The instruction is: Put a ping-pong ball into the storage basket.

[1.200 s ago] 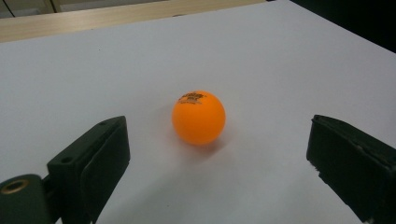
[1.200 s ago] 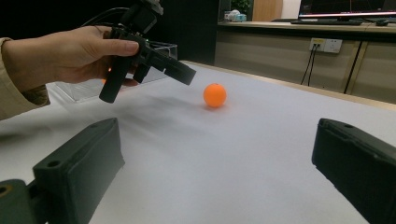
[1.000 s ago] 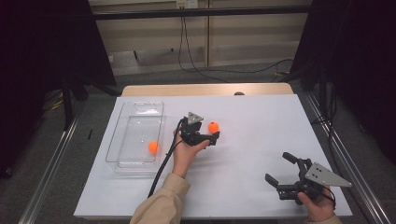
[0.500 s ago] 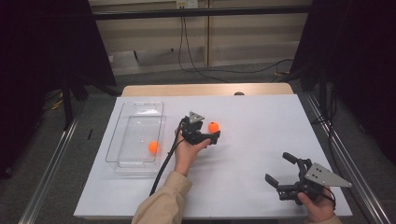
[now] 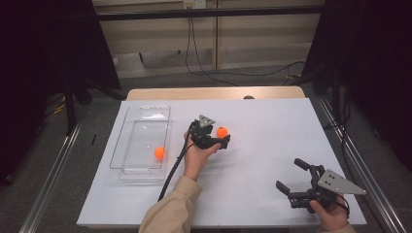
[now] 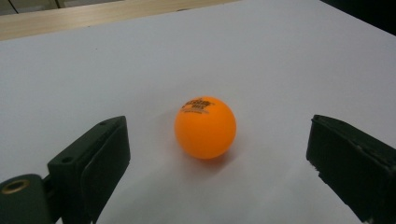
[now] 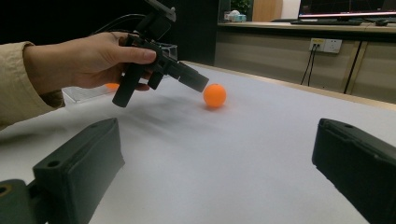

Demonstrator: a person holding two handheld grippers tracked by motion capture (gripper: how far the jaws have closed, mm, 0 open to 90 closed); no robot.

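Observation:
An orange ball (image 5: 222, 131) lies on the white table (image 5: 262, 121) near its middle. My left gripper (image 5: 220, 136) is held low over the table with its jaws open on either side of that ball. In the left gripper view the ball (image 6: 205, 127) sits between the two wide-open jaws of my left gripper (image 6: 218, 156), touching neither. A second orange ball (image 5: 159, 153) lies inside the clear tray (image 5: 145, 108) at the left. My right gripper (image 5: 291, 175) rests open near the front right, with nothing in it. The right gripper view looks past my right gripper (image 7: 219, 140) to the ball (image 7: 215, 95).
The clear tray stands along the table's left side, just left of the left hand. A black cable (image 5: 170, 174) trails from the left gripper toward the front edge. A wooden strip (image 5: 214, 93) borders the table's far edge.

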